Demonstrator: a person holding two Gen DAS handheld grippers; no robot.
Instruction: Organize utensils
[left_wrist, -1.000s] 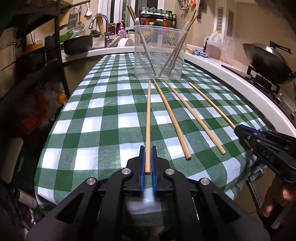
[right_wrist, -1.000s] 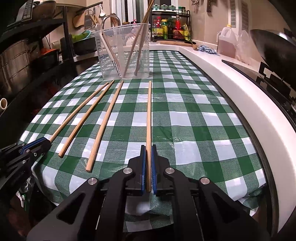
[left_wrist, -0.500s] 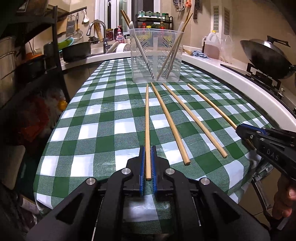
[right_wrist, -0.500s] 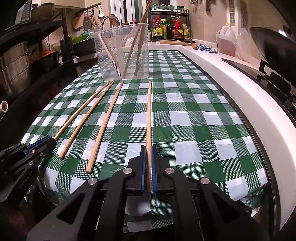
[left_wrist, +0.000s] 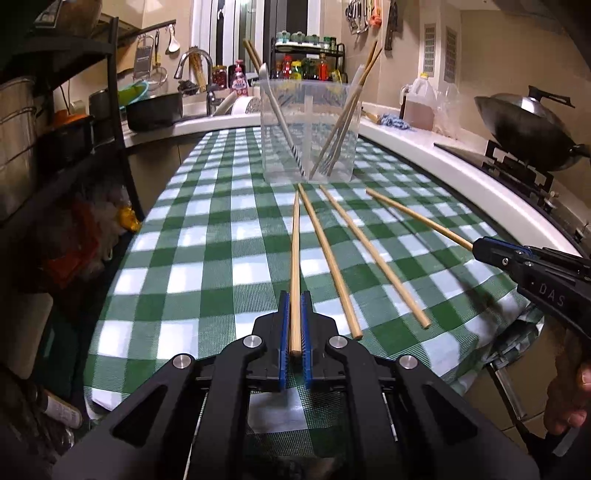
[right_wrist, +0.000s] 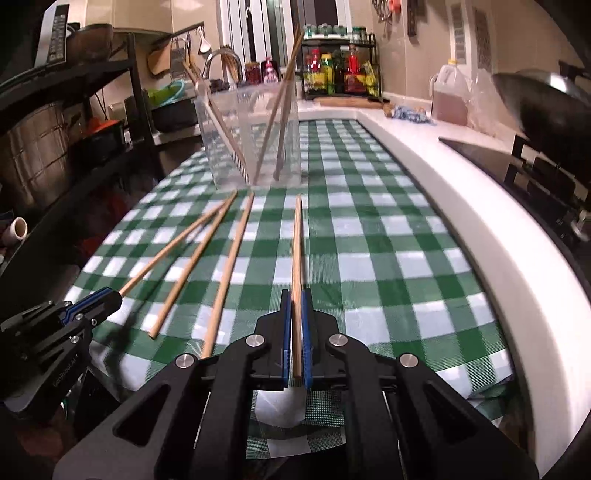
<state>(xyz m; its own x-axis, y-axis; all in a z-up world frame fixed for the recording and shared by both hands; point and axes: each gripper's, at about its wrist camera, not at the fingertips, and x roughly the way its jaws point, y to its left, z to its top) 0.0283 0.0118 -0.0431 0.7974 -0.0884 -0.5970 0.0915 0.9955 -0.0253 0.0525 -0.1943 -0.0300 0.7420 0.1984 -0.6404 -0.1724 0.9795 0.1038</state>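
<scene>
My left gripper (left_wrist: 294, 325) and right gripper (right_wrist: 296, 332) each clench a chopstick near the table edge (left_wrist: 491, 332); two loose chopsticks (left_wrist: 328, 258) lie between them.

Four chopsticks (left_wrist: 334, 258), one clear container (left_wrist: 309, 131), two grippers (left_wrist: 294, 332).

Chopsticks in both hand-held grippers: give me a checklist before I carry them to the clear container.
1. Left hand-held gripper shut on left chopstick: ok.
2. Right hand-held gripper shut on right chopstick: ok.
3. Container upright, top open: ok.
4. Left chopstick's far tip apart from loose chopsticks: cannot tell.
5. Held chopsticks lifted off tablecloth: cannot tell.
</scene>
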